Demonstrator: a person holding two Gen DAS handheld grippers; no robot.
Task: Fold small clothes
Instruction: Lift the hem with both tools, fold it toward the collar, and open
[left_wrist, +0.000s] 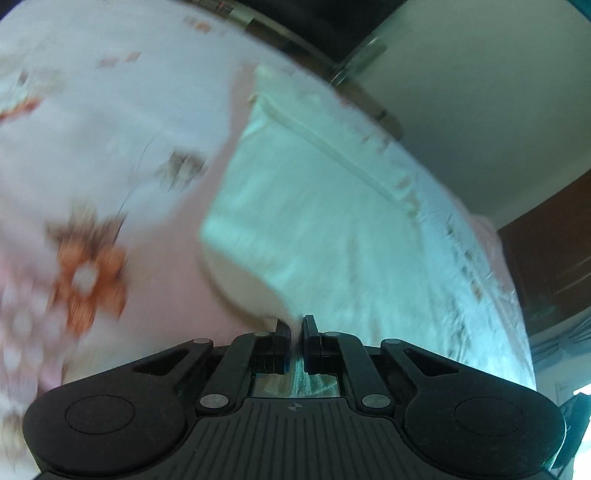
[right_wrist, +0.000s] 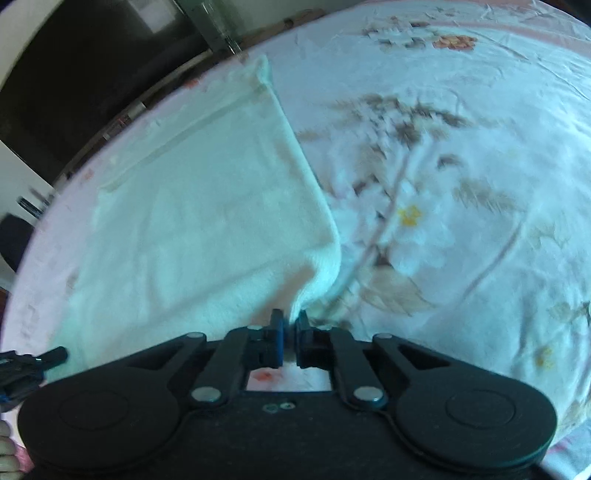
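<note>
A small pale mint cloth lies spread on a floral bedsheet. Its near left corner is pinched in my left gripper, which is shut on the fabric, and the corner lifts slightly off the sheet. In the right wrist view the same cloth stretches away to the far left. Its near right corner is bunched between the jaws of my right gripper, which is shut on it. A raised band runs along the cloth's far edge. The left wrist view is blurred.
The bedsheet with orange and brown flowers covers the whole surface to the right of the cloth. A dark wooden bed edge runs along the far side, with a pale wall behind. A hand shows at the lower left.
</note>
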